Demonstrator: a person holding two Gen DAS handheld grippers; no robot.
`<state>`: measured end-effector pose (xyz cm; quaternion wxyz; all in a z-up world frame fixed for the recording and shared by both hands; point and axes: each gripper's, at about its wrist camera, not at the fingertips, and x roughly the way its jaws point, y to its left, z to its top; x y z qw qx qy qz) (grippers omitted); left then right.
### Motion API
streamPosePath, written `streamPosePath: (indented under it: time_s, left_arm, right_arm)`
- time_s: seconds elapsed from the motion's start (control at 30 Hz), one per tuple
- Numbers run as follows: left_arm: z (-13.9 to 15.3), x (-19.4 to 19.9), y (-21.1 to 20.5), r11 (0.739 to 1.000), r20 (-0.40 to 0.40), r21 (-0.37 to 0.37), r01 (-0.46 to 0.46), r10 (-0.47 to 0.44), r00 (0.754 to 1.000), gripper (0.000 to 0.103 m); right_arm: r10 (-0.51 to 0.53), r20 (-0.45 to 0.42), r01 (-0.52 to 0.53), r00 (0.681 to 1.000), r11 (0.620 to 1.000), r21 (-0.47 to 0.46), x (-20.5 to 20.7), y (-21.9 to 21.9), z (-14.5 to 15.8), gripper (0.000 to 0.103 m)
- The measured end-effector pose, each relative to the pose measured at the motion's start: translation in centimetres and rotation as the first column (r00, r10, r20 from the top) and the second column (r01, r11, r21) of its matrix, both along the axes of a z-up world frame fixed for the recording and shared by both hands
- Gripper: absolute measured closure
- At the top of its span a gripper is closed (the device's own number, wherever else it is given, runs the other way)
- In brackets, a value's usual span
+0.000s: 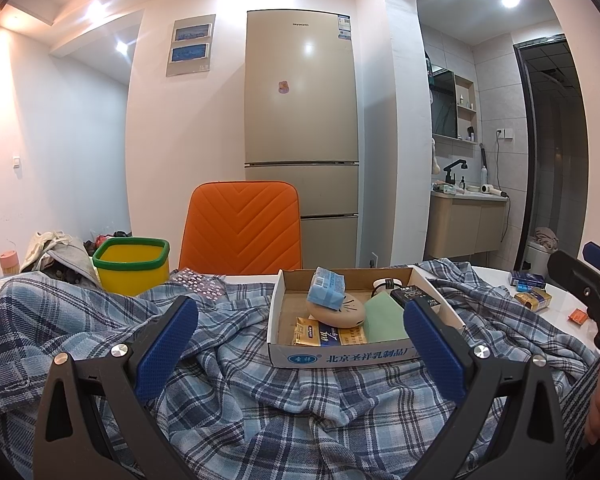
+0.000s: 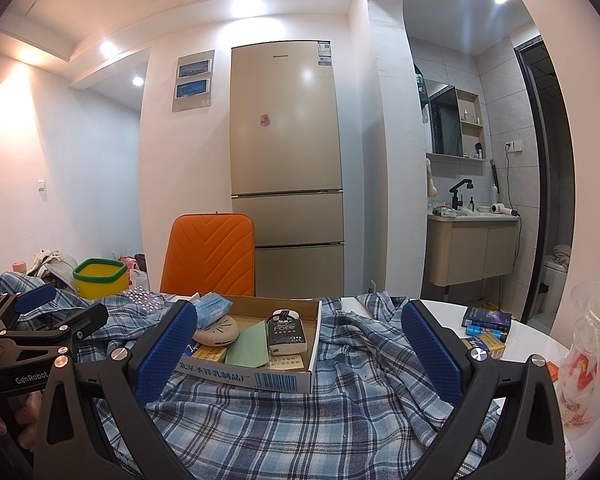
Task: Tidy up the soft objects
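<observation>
I hold both grippers low over the plaid shirt [image 1: 260,412], which lies crumpled across the counter [image 2: 528,344] and fills the view from 9 to 3 o'clock. My left gripper [image 1: 300,344] has its fingers spread wide and holds nothing. My right gripper [image 2: 300,348] is the same, wide apart and bare. The shirt looks light, floppy and full of folds, so I think it will sag and slide when lifted. A thick fold near the front edge seems a good spot to pinch. A cardboard box [image 1: 278,320] full of small packs sits on the shirt at 12 o'clock, so pulling the cloth could tip it. Past the counter stand an orange chair [image 1: 240,228], a yellow bin [image 1: 134,270] at 10 o'clock, and a tall fridge [image 1: 300,120].
</observation>
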<state>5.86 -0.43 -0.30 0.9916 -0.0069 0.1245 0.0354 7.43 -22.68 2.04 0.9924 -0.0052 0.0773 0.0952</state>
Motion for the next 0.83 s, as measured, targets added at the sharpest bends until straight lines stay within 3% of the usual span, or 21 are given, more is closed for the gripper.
streamPosePath:
  time_s: [0.83]
  left_arm:
    - [-0.29,0.18,0.14,1.0,-0.008,0.0,-0.001,0.001,1.0,0.001]
  right_arm:
    - [0.0,-0.001,0.0,1.0,1.0,-0.001,-0.02,0.0,0.05,0.0]
